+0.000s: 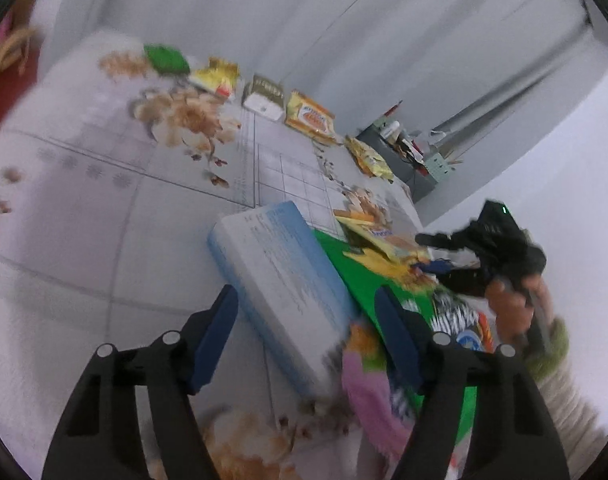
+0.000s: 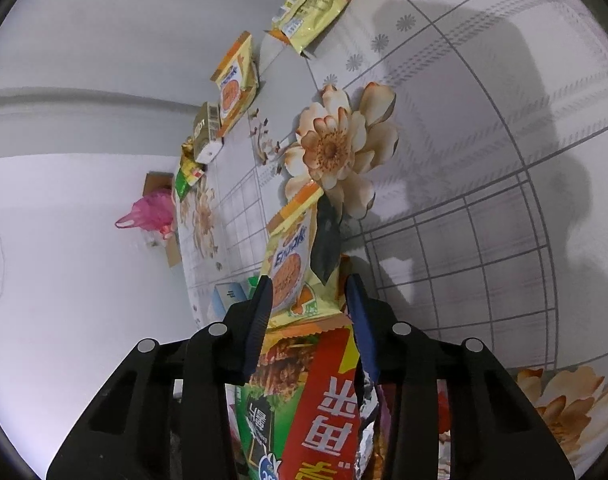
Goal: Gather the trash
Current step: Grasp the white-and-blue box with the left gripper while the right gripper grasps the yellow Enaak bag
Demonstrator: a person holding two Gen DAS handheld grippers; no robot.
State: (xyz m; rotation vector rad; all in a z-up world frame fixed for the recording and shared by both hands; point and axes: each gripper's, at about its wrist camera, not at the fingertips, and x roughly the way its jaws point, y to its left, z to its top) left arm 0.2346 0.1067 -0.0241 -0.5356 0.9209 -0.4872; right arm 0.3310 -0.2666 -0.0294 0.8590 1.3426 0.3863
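Note:
My left gripper (image 1: 305, 300) is open over the flowered tablecloth (image 1: 104, 220), with a blue and white box (image 1: 280, 272) lying between its fingers; the picture is blurred there. To its right lies a heap of wrappers on a green one (image 1: 355, 280). A hand (image 1: 511, 300) brings my right gripper (image 1: 431, 252) in over that heap. In the right wrist view, my right gripper (image 2: 309, 282) straddles a yellow biscuit wrapper (image 2: 290, 268), jaws narrow, a thin gap still showing at the right pad. A red and green wrapper (image 2: 323, 392) lies under it.
More wrappers line the table's far edge: a green one (image 1: 166, 58), yellow ones (image 1: 216, 76), a small box (image 1: 264, 96), a biscuit pack (image 1: 309, 116). A pink bag (image 2: 152, 208) sits in a carton on the floor. A cluttered grey cabinet (image 1: 407, 148) stands beyond the table.

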